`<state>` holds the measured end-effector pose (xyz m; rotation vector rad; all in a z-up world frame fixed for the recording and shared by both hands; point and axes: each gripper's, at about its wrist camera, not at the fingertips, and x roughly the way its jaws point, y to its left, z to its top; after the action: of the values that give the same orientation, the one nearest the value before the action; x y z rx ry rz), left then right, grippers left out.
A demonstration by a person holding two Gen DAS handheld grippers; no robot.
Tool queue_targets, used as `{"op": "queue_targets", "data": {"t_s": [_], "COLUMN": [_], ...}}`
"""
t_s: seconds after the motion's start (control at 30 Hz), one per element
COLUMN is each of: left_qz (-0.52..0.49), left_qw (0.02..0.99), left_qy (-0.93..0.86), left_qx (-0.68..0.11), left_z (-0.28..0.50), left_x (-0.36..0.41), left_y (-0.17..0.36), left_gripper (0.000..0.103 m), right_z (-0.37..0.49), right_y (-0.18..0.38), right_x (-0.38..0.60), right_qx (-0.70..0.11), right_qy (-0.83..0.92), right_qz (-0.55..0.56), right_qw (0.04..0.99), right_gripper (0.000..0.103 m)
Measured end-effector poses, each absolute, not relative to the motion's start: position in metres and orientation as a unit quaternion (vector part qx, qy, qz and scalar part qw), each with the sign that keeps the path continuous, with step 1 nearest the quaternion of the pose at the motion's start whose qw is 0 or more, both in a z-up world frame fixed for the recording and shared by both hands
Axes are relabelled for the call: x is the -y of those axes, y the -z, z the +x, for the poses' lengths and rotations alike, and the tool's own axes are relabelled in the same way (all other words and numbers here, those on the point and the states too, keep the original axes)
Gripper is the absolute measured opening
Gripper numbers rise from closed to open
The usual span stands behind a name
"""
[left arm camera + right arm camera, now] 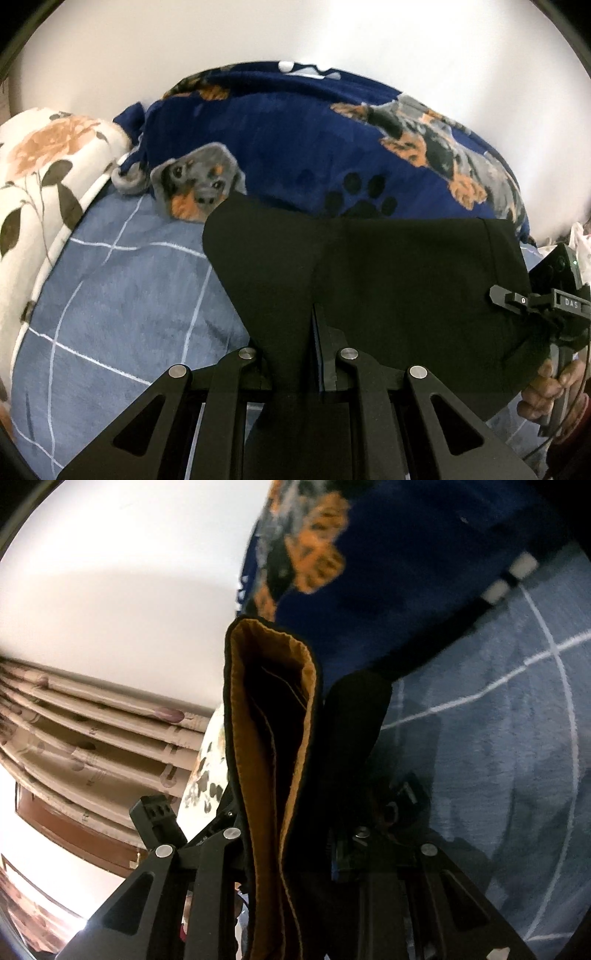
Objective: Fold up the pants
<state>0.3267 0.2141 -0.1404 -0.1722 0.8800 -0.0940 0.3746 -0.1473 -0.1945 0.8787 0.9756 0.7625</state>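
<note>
1. Black pants hang stretched above a bed, lifted clear of the blue checked bedsheet, apparently so the fabric can be drawn flat before a fold is laid down.

2. The left gripper is closed on the near edge of the cloth; fabric drapes over and between its fingers, hiding the left one.

3. The right gripper, seen from the left wrist camera at the far right with the person's hand on its handle, meets the opposite edge of the pants. Held at two edges, the garment is spread as a taut panel.

4. A navy dachshund-print blanket lies heaped behind the pants, and a floral pillow sits at the left.

5. Only the right wrist view shows the tan lining of the pants, a gaping opening that runs up from between that gripper's fingers. The jaws look pinched on this bunched edge, though cloth covers the tips.

6. That view alone also takes in pleated curtains beside the bed.
</note>
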Motion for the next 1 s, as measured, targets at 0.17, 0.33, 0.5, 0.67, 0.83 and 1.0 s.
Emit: {"op": "queue_targets", "data": {"t_s": [0.17,0.33,0.5,0.67,0.83,1.0], "left_qz": [-0.08,-0.071,-0.058,-0.039,-0.035,-0.037], "left_qw": [0.898,0.901,0.905,0.912,0.916,0.916], "left_qy": [0.041,0.035,0.026,0.014,0.003,-0.013], "left_qx": [-0.43,-0.427,-0.42,-0.408,-0.4,-0.399], "left_z": [0.328,0.326,0.324,0.321,0.318,0.318], "left_x": [-0.217,-0.216,-0.212,-0.209,-0.209,-0.21], "left_y": [0.154,0.164,0.17,0.176,0.178,0.179], "left_gripper": [0.015,0.019,0.023,0.029,0.035,0.047], "right_z": [0.376,0.375,0.374,0.371,0.368,0.361], "right_y": [0.202,0.196,0.196,0.195,0.192,0.188], "right_x": [0.149,0.143,0.138,0.129,0.119,0.108], "right_qx": [-0.451,-0.458,-0.462,-0.455,-0.443,-0.425], "right_qy": [-0.329,-0.312,-0.283,-0.249,-0.227,-0.197], "right_qz": [0.383,0.333,0.278,0.23,0.201,0.166], "right_qw": [0.736,0.763,0.793,0.824,0.844,0.868], "right_gripper": [0.023,0.023,0.025,0.03,0.034,0.04]}}
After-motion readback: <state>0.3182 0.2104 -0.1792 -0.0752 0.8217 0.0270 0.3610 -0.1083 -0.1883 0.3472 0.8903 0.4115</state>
